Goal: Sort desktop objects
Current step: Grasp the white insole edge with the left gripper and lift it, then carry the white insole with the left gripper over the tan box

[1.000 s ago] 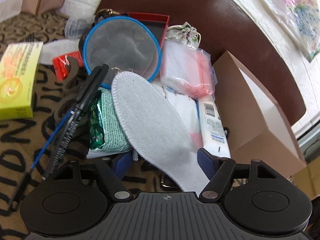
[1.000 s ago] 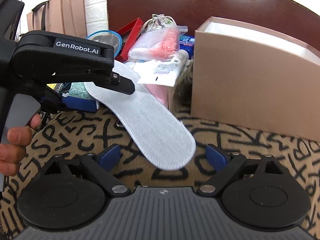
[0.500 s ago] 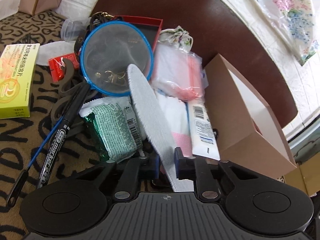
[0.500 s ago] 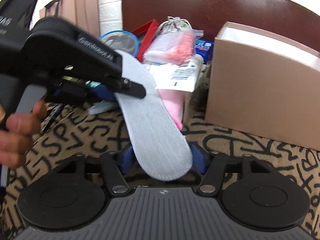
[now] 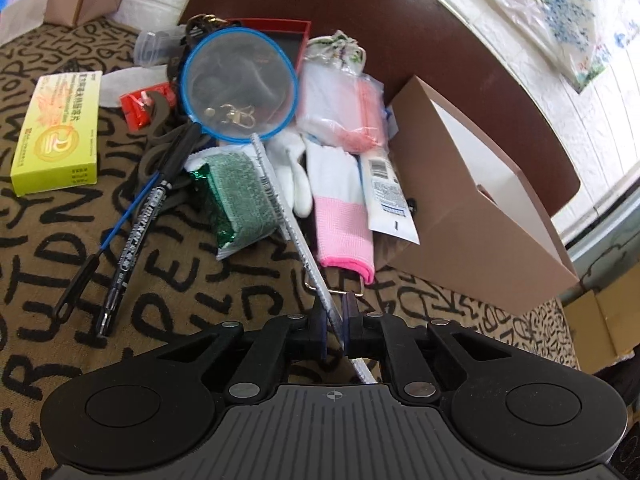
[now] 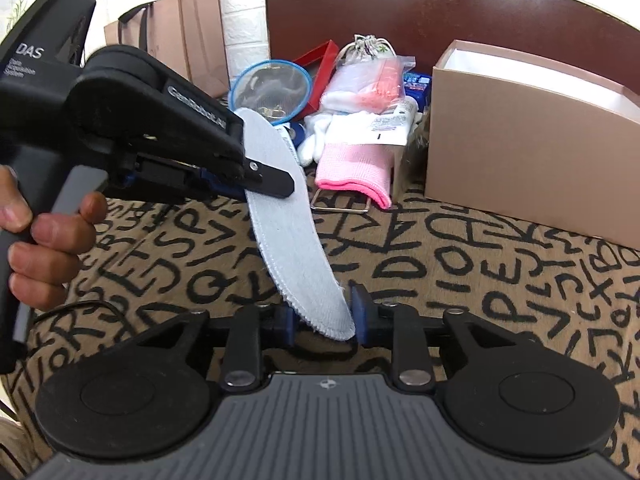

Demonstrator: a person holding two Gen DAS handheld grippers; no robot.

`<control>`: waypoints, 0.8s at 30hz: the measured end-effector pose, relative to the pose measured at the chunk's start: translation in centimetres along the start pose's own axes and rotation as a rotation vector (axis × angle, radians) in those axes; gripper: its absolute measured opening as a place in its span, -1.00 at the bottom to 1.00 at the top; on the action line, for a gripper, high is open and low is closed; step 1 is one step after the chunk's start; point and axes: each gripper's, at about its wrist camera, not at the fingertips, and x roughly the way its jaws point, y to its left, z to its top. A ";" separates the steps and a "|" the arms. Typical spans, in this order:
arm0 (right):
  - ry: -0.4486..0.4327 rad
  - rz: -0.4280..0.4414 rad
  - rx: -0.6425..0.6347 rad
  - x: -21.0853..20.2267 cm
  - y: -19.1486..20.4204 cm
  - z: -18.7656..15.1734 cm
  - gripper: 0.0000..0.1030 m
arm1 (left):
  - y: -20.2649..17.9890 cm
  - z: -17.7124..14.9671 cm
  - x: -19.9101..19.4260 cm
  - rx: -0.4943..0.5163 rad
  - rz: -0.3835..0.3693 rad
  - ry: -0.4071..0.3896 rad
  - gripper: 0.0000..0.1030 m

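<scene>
A grey felt insole [image 5: 280,208] hangs above the letter-patterned cloth [image 5: 224,304], edge-on in the left wrist view. My left gripper [image 5: 334,320] is shut on it near one end. In the right wrist view the left gripper [image 6: 256,184] pinches the insole [image 6: 288,216] partway along, held by a person's hand [image 6: 44,248]. My right gripper [image 6: 324,316] is closing on the insole's rounded near end, which lies between the jaws with both pads touching its edges. A brown cardboard box [image 6: 520,152] stands open to the right.
A pile sits by the box [image 5: 460,232]: a pink-cuffed white glove [image 5: 340,220], white tube [image 5: 386,196], green packet [image 5: 236,200], blue-rimmed mesh pouch [image 5: 240,84], black marker [image 5: 136,236]. A yellow carton [image 5: 56,132] lies left. Paper bags [image 6: 188,28] stand behind.
Both grippers closed on the insole, the left first and then the right. The insole was lifted off the pile and turned from flat onto its edge, coming nearer.
</scene>
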 end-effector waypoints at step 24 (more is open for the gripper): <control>-0.033 0.000 -0.008 -0.8 1.2 0.8 -0.73 | -1.0 0.9 0.4 0.087 0.083 -0.033 -0.88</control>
